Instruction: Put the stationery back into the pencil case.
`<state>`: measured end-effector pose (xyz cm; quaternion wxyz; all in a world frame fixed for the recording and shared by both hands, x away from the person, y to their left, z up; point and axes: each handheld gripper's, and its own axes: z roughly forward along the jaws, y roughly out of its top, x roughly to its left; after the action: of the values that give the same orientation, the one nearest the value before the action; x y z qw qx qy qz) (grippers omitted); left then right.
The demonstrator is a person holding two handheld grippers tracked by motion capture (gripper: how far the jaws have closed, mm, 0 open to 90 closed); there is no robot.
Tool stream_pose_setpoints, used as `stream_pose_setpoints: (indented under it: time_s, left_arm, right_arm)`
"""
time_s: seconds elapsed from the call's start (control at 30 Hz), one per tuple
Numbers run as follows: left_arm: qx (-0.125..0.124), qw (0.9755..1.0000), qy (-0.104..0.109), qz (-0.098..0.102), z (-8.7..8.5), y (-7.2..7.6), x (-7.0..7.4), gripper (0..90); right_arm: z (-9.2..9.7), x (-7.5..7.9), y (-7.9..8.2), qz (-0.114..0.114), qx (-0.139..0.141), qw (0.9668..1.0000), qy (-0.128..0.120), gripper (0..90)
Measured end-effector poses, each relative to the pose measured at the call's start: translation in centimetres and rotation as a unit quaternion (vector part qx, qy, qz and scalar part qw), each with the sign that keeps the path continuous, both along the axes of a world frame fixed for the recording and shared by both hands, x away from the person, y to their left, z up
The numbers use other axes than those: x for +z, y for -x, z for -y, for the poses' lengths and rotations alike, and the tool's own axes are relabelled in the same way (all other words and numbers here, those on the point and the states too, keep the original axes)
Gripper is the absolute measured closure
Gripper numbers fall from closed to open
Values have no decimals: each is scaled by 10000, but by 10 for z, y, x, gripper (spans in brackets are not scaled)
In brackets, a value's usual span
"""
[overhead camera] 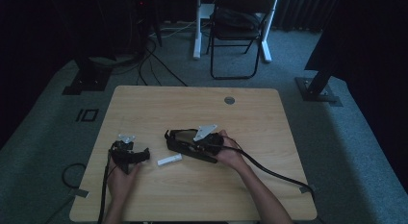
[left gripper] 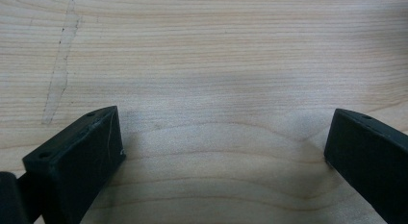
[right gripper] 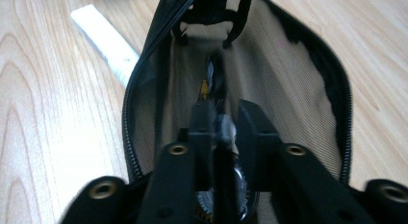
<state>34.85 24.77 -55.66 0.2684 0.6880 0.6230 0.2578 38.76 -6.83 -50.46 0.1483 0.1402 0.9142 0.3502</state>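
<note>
Right gripper [right gripper: 223,125] inside open pouch [right gripper: 288,65], nearly closed around thin dark item (identity unclear). Left gripper [left gripper: 223,142] open over desk [left gripper: 216,51].

Right gripper [overhead camera: 195,142] inside black pouch [overhead camera: 185,140] beside white stick [overhead camera: 170,160]

Nothing legible anywhere — no lettering, label, brand or number to be read on table [overhead camera: 144,104], pouch [right gripper: 288,56] or white stick [right gripper: 103,39].
</note>
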Motion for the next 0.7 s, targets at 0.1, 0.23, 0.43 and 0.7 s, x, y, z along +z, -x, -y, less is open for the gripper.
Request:
stream_pose_setpoints:
  time_s: [0.1,0.23,0.43,0.7]
  left_arm:
    - [1,10000,2,-2,0,0,0,0]
    - [1,10000,4,-2,0,0,0,0]
    - [2,10000,4,-3,0,0,0,0]
    - [-41,10000,-9,-10,0,0,0,0]
  right_arm:
    - [1,4,0,55,-43,9999,-112,719]
    - [4,12,4,124,-47,9996,-247,706]
    - [6,20,10,195,-8,9991,-378,684]
    - [8,26,20,260,-8,9986,-459,660]
